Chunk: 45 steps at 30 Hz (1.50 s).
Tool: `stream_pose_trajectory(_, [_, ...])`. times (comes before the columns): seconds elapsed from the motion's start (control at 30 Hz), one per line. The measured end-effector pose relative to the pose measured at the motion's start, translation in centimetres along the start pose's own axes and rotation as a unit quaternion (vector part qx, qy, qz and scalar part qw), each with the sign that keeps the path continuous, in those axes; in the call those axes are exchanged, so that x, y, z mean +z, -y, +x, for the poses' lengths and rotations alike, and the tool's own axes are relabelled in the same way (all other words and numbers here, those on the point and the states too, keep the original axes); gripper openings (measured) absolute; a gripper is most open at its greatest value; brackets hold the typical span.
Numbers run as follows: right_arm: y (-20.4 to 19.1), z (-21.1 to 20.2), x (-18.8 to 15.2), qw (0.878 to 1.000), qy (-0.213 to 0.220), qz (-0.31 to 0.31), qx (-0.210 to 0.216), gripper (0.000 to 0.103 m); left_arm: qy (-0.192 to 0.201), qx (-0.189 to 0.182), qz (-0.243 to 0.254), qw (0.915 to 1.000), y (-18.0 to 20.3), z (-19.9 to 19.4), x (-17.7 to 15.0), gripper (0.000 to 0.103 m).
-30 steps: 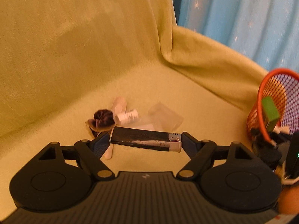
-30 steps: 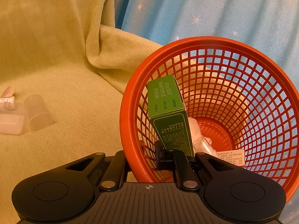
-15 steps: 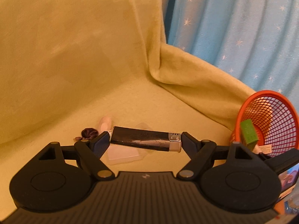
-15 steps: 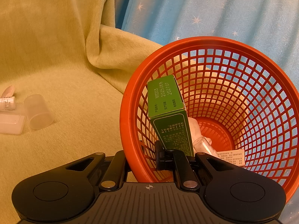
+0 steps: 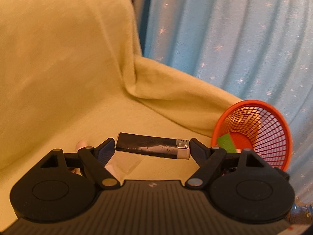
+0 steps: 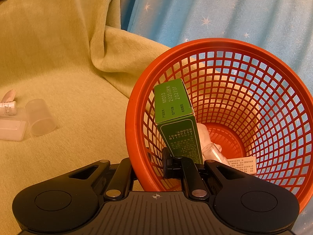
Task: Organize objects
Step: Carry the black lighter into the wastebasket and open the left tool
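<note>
My left gripper (image 5: pixel 151 146) is shut on a black lighter (image 5: pixel 148 147) with a silver cap, held crosswise above the yellow-green couch cover. The red mesh basket (image 5: pixel 273 117) lies tilted to the right of it. My right gripper (image 6: pixel 148 168) is shut on the basket's near rim (image 6: pixel 130 117), one finger inside and one outside. Inside the basket are a green box (image 6: pixel 176 117), a white wrapped item (image 6: pixel 203 135) and a small clear bottle (image 6: pixel 213 152).
On the couch seat to the left lie a clear plastic cup (image 6: pixel 40 117), a flat clear case (image 6: pixel 10 129), a small white vial (image 6: pixel 7 107) and a white spoon (image 6: pixel 8 96). A blue star-patterned curtain (image 6: pixel 215 9) hangs behind. The couch arm (image 5: pixel 185 90) rises beside the basket.
My left gripper has risen and swung right with the lighter; the loose items dropped out of its view and the basket came further in. The right gripper has not moved.
</note>
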State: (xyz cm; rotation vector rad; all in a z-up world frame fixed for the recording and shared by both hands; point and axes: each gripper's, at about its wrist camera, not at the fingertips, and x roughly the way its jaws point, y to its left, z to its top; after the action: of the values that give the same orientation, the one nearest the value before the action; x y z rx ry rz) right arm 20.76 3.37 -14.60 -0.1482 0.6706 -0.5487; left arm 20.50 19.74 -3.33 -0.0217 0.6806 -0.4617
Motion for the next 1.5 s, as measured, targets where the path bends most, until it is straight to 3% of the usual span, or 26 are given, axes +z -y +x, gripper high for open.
stream_pose_trajectory(0.3, [0.0, 0.0, 0.0, 1.000, 0.000, 0.001, 0.000, 0.007, 0.006, -0.084, 0.055, 0.9949, 5.6, 0.3, 2.3, 0.079])
stream_pose_trajectory(0.63, [0.1, -0.2, -0.1, 1.000, 0.001, 0.005, 0.001, 0.007, 0.006, -0.196, 0.138, 0.9709, 15.1, 4.1, 4.3, 0.081])
stream_pose_trajectory(0.67, [0.1, -0.2, 0.0, 1.000, 0.001, 0.006, 0.001, 0.007, 0.007, -0.203, 0.136, 0.9697, 15.7, 4.8, 4.5, 0.086])
stream_pose_trajectory(0.77, [0.0, -0.2, 0.0, 1.000, 0.002, 0.006, 0.002, 0.007, 0.021, -0.200, 0.138, 0.9697, 16.2, 5.0, 5.1, 0.087])
stream_pose_trajectory(0.97, [0.1, -0.3, 0.1, 1.000, 0.001, 0.008, 0.001, 0.007, 0.025, -0.148, 0.116, 0.9818, 11.7, 4.0, 4.8, 0.088])
stream_pose_trajectory(1.2, [0.1, -0.4, 0.0, 1.000, 0.001, 0.010, 0.001, 0.007, 0.020, -0.040, 0.065, 0.9969, 2.8, 3.4, 3.0, 0.088])
stream_pose_trajectory(1.5, [0.1, -0.4, 0.0, 1.000, 0.000, 0.008, 0.000, 0.008, 0.015, 0.081, 0.011, 0.9965, -7.9, 0.9, 0.7, 0.090])
